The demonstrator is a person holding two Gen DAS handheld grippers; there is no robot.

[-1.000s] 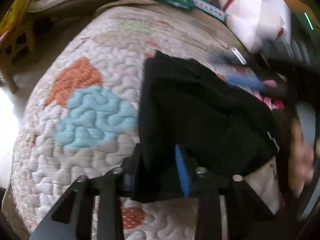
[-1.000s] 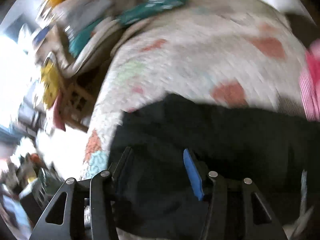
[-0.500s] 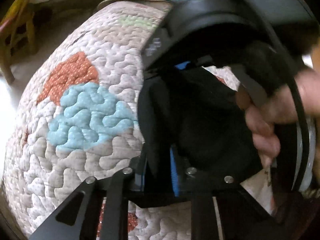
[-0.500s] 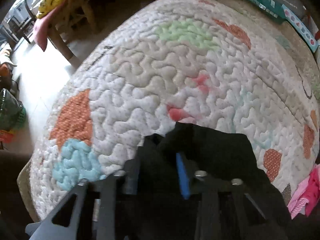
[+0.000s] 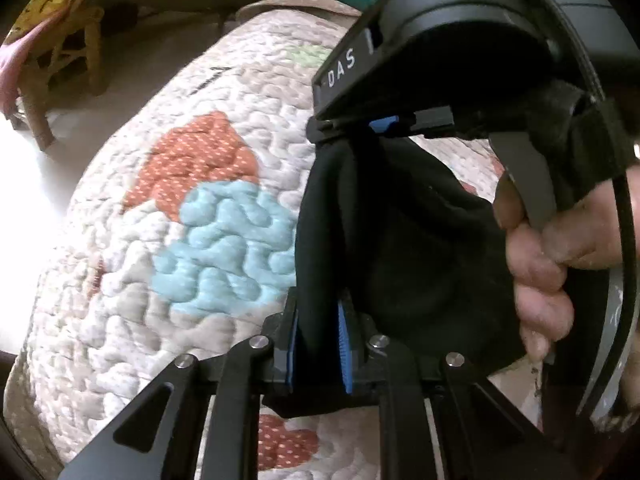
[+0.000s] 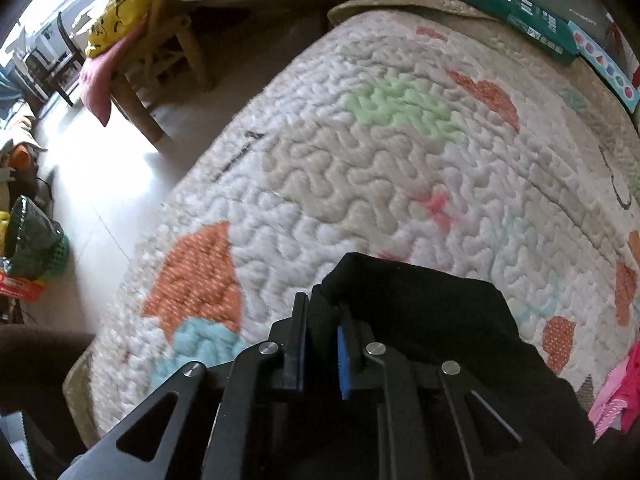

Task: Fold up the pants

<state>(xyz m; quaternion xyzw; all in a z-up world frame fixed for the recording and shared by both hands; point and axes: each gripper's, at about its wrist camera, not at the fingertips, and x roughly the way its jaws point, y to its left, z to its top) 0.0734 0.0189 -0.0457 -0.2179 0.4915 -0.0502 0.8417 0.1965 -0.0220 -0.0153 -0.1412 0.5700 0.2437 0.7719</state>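
Two grippers pinch one edge of the black pants (image 5: 420, 248): left gripper (image 5: 318, 352) loosening slightly, right gripper (image 6: 322, 354) closing, facing each other, quilt (image 6: 360, 168) beneath.

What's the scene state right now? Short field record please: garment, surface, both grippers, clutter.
garment: black pants, bunched, pinched by both grippers
surface: quilted bedspread with orange, blue and green patches
left gripper: jaws opening, black fabric between the blue pads
right gripper: jaws closing, fold of black fabric between the pads
right hand: gripping the right gripper's handle, seen in left wrist view
clutter: teal box at the far edge; pink cloth at right
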